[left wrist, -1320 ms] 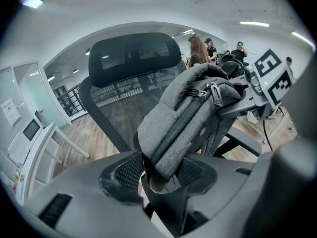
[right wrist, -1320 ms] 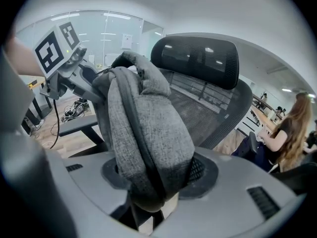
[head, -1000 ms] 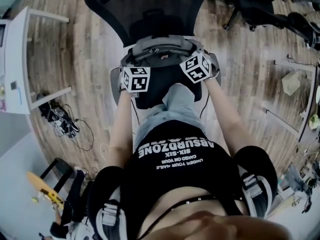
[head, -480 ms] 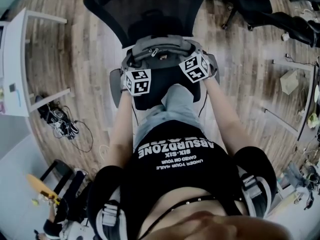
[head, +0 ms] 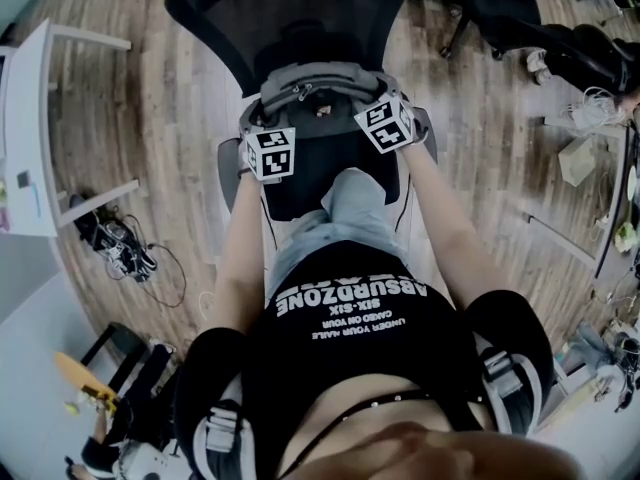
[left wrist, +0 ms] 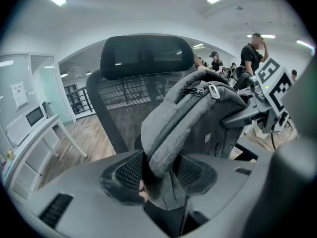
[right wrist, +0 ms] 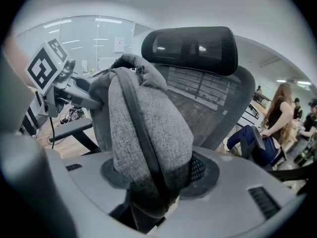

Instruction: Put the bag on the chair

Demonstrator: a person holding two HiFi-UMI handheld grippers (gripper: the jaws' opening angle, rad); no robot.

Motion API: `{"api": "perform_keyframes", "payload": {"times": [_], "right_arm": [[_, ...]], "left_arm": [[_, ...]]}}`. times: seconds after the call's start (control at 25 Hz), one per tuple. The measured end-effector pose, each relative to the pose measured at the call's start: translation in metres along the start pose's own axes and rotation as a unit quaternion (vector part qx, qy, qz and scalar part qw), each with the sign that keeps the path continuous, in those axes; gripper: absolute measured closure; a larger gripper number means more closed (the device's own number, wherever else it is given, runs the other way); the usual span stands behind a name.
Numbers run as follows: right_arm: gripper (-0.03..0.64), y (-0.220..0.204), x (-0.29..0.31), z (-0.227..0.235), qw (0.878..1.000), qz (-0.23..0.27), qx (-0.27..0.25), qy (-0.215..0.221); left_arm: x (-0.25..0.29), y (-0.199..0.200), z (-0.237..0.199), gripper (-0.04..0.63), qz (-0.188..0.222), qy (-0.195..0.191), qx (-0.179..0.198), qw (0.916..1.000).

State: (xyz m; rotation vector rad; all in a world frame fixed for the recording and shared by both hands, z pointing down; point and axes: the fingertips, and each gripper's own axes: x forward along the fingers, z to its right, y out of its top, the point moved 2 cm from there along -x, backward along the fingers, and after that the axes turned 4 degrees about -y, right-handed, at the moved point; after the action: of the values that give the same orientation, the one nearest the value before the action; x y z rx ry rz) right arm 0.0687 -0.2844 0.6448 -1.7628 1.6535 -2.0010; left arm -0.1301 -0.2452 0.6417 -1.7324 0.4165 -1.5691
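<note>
The grey backpack (head: 322,86) is held upright over the rear of the office chair (head: 290,13) seat (head: 300,183), just in front of the mesh backrest; whether it rests on the seat cannot be told. One side is clamped by the left gripper (left wrist: 158,177), the other by the right gripper (right wrist: 153,175), with fabric pinched between each pair of pads

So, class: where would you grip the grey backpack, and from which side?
The padded side edges of the backpack, coming from the front: it stands upright before the backrest of the chair, and those soft edges fold thin enough to pinch.
</note>
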Motion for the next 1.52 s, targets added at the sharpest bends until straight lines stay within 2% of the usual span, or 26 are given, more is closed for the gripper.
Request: {"api": "perform_keyframes", "payload": {"times": [0.16,0.56,0.84,1.08,1.52], "right_arm": [[0.399,0.002,0.008,0.007,1.0,-0.001,0.017,0.0],[0.396,0.009,0.031,0.02,0.999,-0.018,0.045,0.007],[0.393,0.015,0.05,0.032,0.998,-0.023,0.049,0.015],[0.38,0.017,0.073,0.046,0.998,-0.03,0.06,0.016],[0.335,0.021,0.103,0.058,0.995,-0.037,0.086,0.023]], "left_arm": [[0.008,0.006,-0.003,0.416,-0.005,-0.006,-0.014,0.9999],[0.035,0.02,-0.018,0.416,-0.029,-0.019,-0.013,0.9993],[0.059,0.029,-0.029,0.416,-0.058,-0.036,0.018,0.9975],[0.08,0.037,-0.037,0.416,-0.056,-0.018,0.03,0.9979],[0.108,0.045,-0.048,0.416,-0.072,-0.011,0.054,0.9959]]}}
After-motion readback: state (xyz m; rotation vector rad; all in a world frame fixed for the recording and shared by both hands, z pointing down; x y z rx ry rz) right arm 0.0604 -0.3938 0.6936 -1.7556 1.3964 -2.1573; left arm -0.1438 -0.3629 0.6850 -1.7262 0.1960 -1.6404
